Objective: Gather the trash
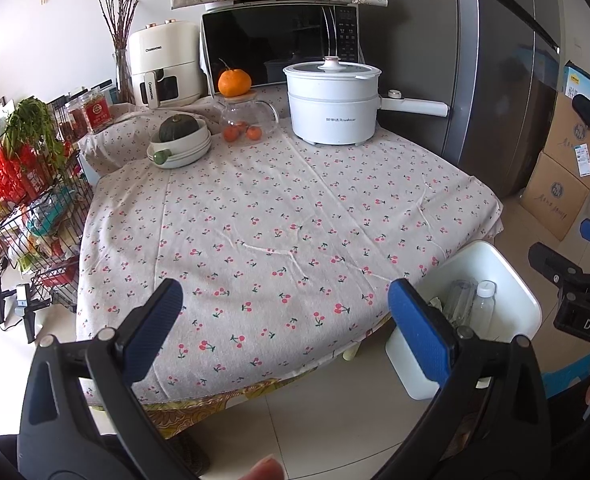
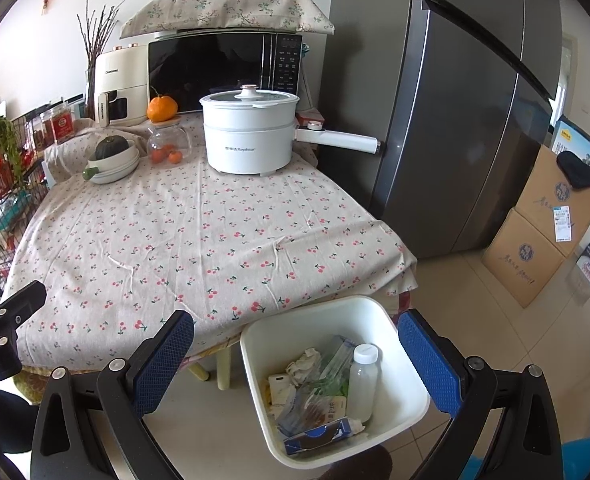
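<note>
We find the white trash bin standing on the tiled floor just beside the near right corner of the counter. It is a squarish, open-topped plastic tub with rounded corners. Inside we count one clear bottle with a white cap, standing upright against the right wall, one crumpled paper wad, one flattened blue-and-white carton at the near wall, and several wrappers and plastic packets we cannot count apart.

The right gripper hangs above the bin with its two blue-padded fingers spread wide and nothing between them. The left gripper sits over the near edge of the counter, its fingers likewise well apart and empty.

The middle of the counter's cherry-print cloth carries no loose items. At its far end we count one white electric pot with lid and side handle, one glass teapot holding small oranges, one large orange resting on the teapot lid, and one stack of white bowls with a dark green squash on top. Behind stand one microwave under a floral cover and one cream air fryer. One grey refrigerator stands to the right, with two stacked cardboard boxes beside it.
</note>
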`<state>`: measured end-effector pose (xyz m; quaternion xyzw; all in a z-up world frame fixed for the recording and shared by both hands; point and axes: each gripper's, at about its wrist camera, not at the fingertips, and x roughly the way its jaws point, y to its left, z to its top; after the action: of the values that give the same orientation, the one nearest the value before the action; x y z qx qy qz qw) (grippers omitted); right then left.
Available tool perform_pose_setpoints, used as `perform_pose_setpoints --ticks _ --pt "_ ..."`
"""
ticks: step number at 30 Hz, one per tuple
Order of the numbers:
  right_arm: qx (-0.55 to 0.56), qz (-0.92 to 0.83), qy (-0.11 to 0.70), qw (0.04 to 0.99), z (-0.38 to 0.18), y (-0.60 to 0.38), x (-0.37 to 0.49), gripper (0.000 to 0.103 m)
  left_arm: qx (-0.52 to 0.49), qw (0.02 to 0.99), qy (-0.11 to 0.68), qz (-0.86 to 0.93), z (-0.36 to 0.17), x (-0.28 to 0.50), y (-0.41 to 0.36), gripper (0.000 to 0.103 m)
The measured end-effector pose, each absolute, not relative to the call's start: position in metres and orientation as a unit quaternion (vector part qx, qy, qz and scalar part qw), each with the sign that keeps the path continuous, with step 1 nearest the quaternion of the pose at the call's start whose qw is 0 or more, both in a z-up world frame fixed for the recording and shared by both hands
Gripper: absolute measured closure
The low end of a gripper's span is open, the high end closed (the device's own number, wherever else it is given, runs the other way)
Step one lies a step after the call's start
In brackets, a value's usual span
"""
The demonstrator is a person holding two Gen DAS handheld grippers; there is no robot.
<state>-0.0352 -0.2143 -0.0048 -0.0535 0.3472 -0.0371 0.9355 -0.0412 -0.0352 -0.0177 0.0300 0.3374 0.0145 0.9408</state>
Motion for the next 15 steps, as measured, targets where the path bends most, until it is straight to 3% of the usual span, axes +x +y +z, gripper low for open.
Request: perform_pose_setpoints --ticks 15 --pt "-0.052 -0.040 0.346 0.936 -0.0045 -0.2161 -0.0349 0.000 0.040 0.940 0.338 0.014 -0.0197 -0.0415 -0.0340 0.001"
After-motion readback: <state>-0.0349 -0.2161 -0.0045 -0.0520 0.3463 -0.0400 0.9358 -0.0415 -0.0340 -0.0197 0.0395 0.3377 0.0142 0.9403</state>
